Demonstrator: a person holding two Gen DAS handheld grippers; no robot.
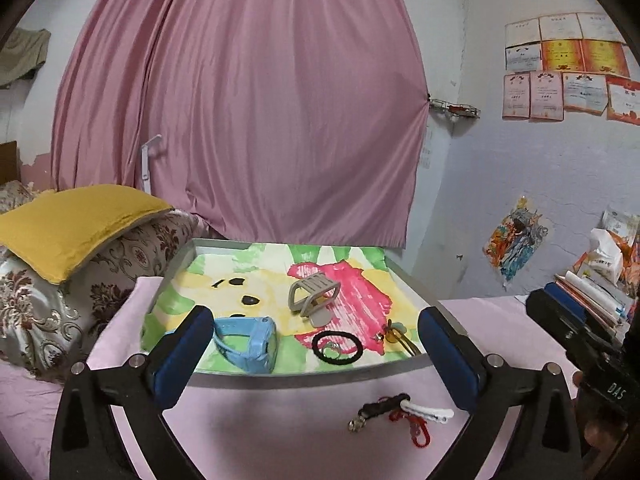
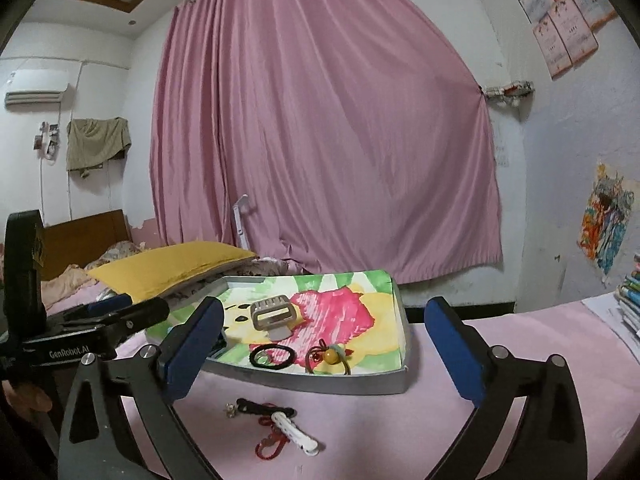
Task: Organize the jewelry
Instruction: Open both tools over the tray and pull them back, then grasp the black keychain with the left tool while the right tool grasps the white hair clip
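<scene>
A shallow grey tray (image 1: 304,378) (image 2: 360,384) with a colourful drawing as lining sits on the pink bed sheet. In it lie a blue watch (image 1: 250,342), a grey hair claw (image 1: 314,294) (image 2: 274,312), a black hair tie (image 1: 337,347) (image 2: 272,357) with a small ring inside it, and a bead hair tie (image 1: 394,336) (image 2: 330,356). In front of the tray lie a white hair clip (image 1: 428,411) (image 2: 294,432) and a black and red cord charm (image 1: 380,408) (image 2: 260,408). My left gripper (image 1: 316,356) is open and empty above them. My right gripper (image 2: 324,348) is open and empty.
A yellow pillow (image 1: 76,224) (image 2: 172,264) on patterned bedding lies left of the tray. A pink curtain (image 1: 240,100) hangs behind. Stacked books (image 1: 592,292) (image 2: 630,300) lie at the right. The other gripper shows at each view's edge (image 1: 580,340) (image 2: 80,332).
</scene>
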